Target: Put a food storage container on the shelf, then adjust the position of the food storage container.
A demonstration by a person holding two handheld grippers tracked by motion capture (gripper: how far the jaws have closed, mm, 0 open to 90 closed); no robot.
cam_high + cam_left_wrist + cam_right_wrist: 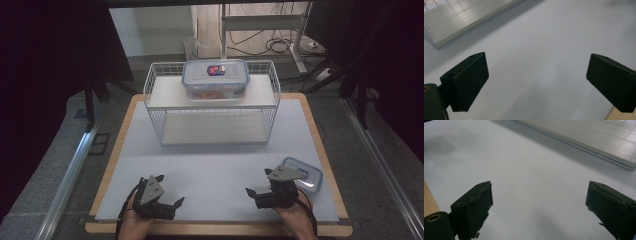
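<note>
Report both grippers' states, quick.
Left gripper: open, holding nothing.
Right gripper: open, holding nothing, beside the lidded container.

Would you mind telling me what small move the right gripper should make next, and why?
Probably it should turn toward the loose lid lying flat on the mat just beside it. The right gripper rests low near the table's front edge with its jaws wide apart and nothing between them, as does the left gripper. The lidded container sits far off on the wire rack.
</note>
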